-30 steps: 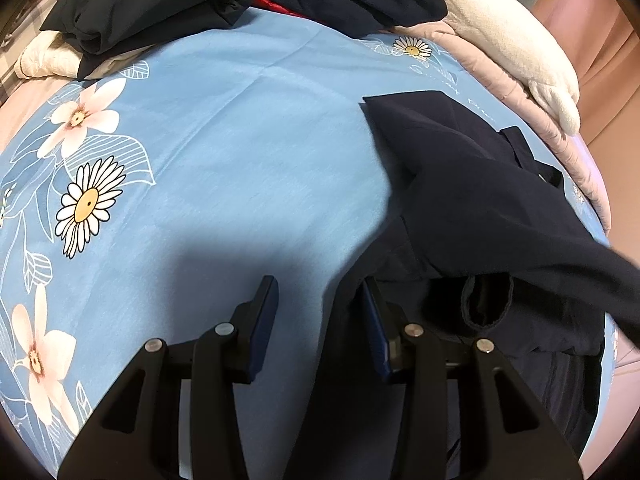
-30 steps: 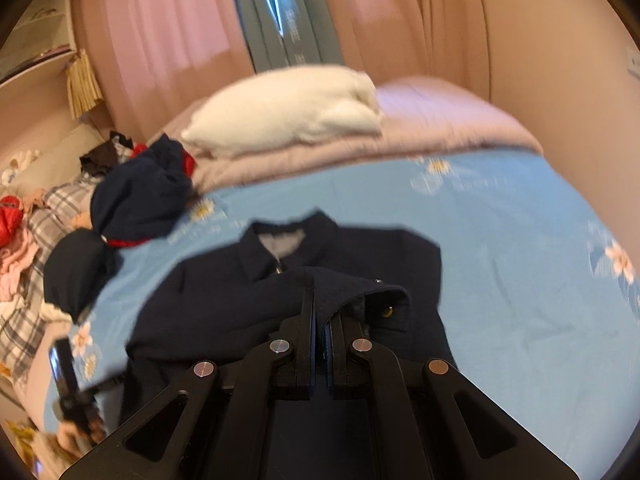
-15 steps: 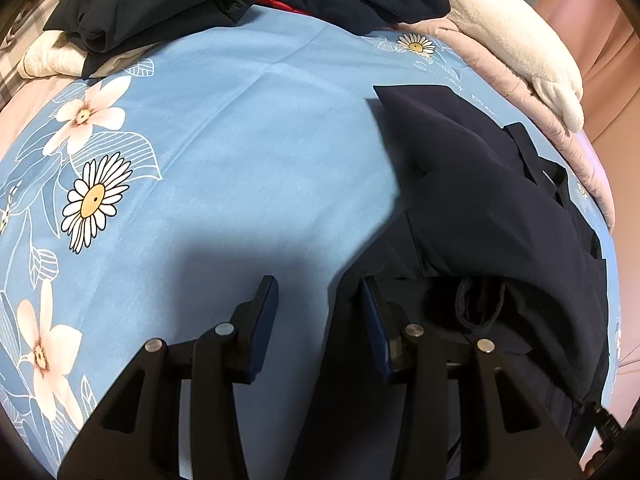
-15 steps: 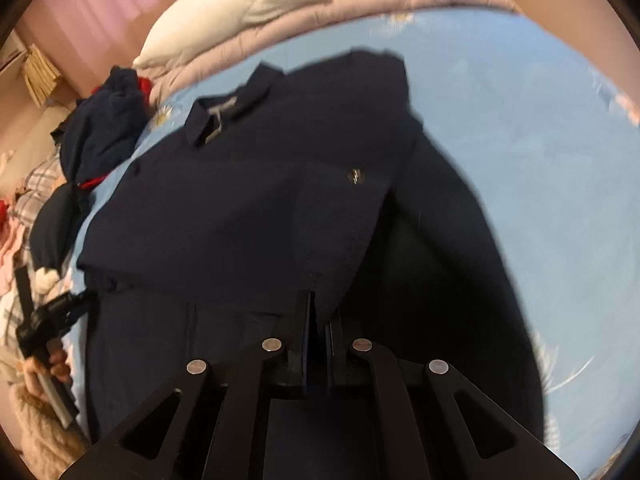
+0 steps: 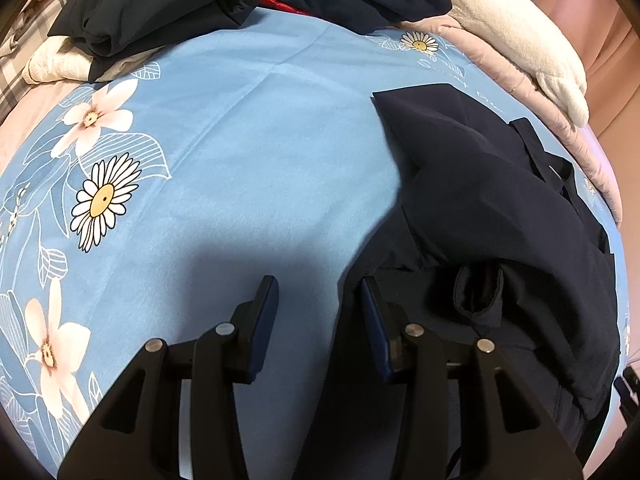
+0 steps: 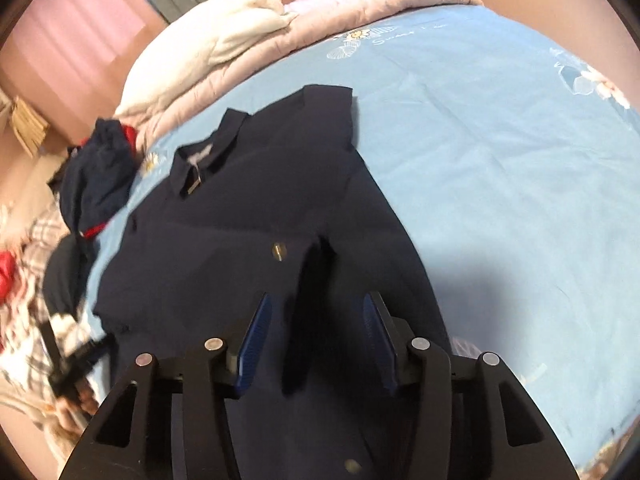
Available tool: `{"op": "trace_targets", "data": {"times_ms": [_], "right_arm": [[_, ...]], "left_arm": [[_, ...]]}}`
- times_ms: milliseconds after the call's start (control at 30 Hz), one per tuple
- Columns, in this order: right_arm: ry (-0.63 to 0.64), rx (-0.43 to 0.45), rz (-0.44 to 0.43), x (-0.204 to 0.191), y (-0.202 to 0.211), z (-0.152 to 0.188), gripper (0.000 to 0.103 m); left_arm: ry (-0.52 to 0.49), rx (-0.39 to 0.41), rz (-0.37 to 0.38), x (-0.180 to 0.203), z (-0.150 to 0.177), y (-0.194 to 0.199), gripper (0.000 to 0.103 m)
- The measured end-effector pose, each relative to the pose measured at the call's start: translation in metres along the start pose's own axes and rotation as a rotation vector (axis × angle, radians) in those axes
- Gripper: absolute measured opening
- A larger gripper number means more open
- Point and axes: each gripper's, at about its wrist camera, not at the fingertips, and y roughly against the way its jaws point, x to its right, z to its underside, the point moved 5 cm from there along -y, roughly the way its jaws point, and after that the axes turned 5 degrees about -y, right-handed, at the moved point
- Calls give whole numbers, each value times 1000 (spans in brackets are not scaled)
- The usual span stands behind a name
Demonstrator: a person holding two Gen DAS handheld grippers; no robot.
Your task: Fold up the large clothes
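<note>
Blue floral bedsheet (image 5: 248,152) fills both wrist views, with a cream blanket (image 6: 224,40) and a heap of dark clothes (image 5: 248,0) along the far edge of the bed. My task garment, a dark navy collared shirt (image 6: 240,216), lies on the sheet with one sleeve (image 6: 304,280) folded in over the body. My right gripper (image 6: 316,328) hangs just above that sleeve, jaws spread and holding nothing. My left gripper (image 5: 318,312) is also spread wide and empty, straddling the shirt's near edge, one finger over bare sheet and one over cloth.

I judge the risks this way: the loose sleeve end could slide or spring open, since nothing pins it. If I close the left claw where it is, I may pinch sheet along with shirt, or catch only one layer and drag the fold crooked. The other cuff (image 5: 478,292) lies bunched and could trap a wrinkle.
</note>
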Motion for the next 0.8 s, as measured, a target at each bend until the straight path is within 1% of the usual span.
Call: {"op": "trace_targets", "data": {"times_ms": [67,200,233,267,300,333,367,400,433,467,533,600,700,800], "right_arm": [[-6,-19,-11,-5,-15,-3,48],[-21,-73,11,-13,-43,0,48],[-26,-79,12,-15,-47,1,41],[-27,-87,5,-18,-53,3,31],[-24,-80,8,-20,-52,3,29],[-18,-70,10,-22,-51,2,19],[-10,-50,14,-26,-47,-1,6],[6,-23,11,-32,-37,-7,3],[18,3,10,-36,-31,-13,3],[47,58,13,-45,-18,-24,3],[104,141,29,-62,2,-44,3],[150,193,28,-78,17,-61,3],[195,246,19,-96,29,-81,3],[235,267,47,-106,21,-94,3]], "left_arm": [[-4,-1,0,0,1,0,44],[-3,-1,3,-2,3,1,44],[-4,-1,3,-2,3,1,44],[-6,-1,3,-1,4,2,44],[-11,0,3,-1,4,2,44],[-15,1,2,0,5,2,44],[-17,1,2,0,5,2,44],[-15,0,4,0,6,2,44],[-11,-1,5,0,6,2,44],[-4,-1,9,0,6,3,44],[5,-1,11,0,6,3,44],[7,1,7,1,7,3,44],[3,3,-1,3,7,3,44],[1,2,-4,3,7,3,45]]}}
